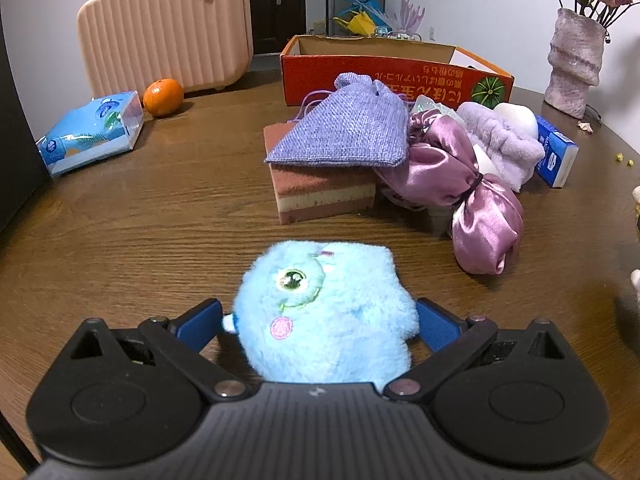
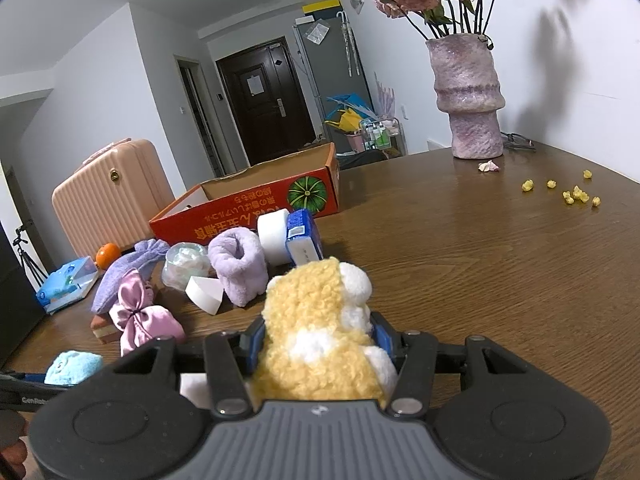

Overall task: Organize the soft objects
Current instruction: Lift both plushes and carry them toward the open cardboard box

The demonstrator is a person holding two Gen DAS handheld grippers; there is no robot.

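In the left wrist view a fluffy blue plush toy point(image 1: 324, 312) with an embroidered eye lies between the blue fingers of my left gripper point(image 1: 320, 304). The fingers stand wide on either side of it. A thin gap shows at the left pad and the plush does not look squeezed. In the right wrist view my right gripper point(image 2: 320, 332) is shut on a curly yellow and white plush toy point(image 2: 316, 320), with both pads pressed into its sides. The blue plush point(image 2: 72, 366) also shows there, low at the left. An open orange cardboard box point(image 1: 384, 68) stands at the back of the wooden table point(image 1: 140, 220).
In front of the box lie a purple woven pouch point(image 1: 348, 128), a layered sponge block point(image 1: 324, 196), a pink satin scrunchie point(image 1: 472, 196), a lilac fleece roll point(image 1: 504, 140) and a blue-white carton point(image 1: 556, 156). A tissue pack point(image 1: 92, 132), an orange point(image 1: 163, 96), a pink case point(image 1: 168, 24) and a vase point(image 2: 468, 96) ring the table.
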